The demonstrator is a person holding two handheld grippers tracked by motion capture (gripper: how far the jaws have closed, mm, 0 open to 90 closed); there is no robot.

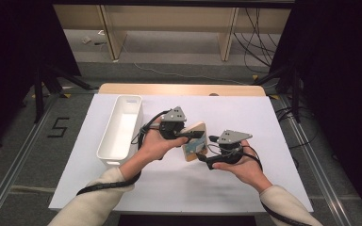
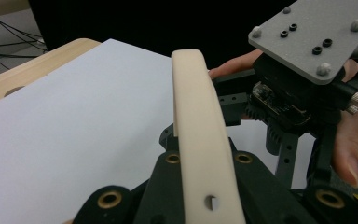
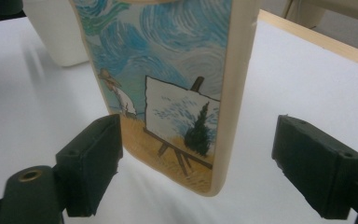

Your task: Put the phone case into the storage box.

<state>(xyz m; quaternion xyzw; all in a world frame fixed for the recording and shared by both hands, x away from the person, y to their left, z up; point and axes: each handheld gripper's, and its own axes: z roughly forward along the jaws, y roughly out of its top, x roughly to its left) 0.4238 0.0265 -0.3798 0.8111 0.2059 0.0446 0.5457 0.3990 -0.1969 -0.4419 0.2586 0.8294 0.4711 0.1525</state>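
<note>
While the white bin [image 1: 120, 129] stands untouched at the left of the white table cover [image 1: 245, 188], well apart from the work, the item in hand is a phone case [image 1: 194, 141], cream-rimmed, held on edge above the middle of the cover. Left gripper [image 1: 188, 134]: jaws clenched on the case's cream rim [image 2: 198, 140], which runs up between them in the left gripper view; grip appears firm and near one end of the case. Phone case, printed face: swirling blue sky, a figure in a straw hat at an easel [image 3: 179, 116] bearing a canvas with a dark cypress, ochre ground beneath; no brand, label or legible writing on it. Floor marking: the numeral "5" [image 1: 59, 127] in black at the far left; no other text readable. Right gripper [image 1: 206, 159]: jaws released and standing wide, one pad at either side of the case's lower end, neither pad touching it. Handling note: the step appears to be a handover or two-handed hold; it would go best if the right jaws centre on the case's width and close on both long edges squarely before the left lets go, since a skewed bite on the smooth rounded rim could let the case twist or slip.
</note>
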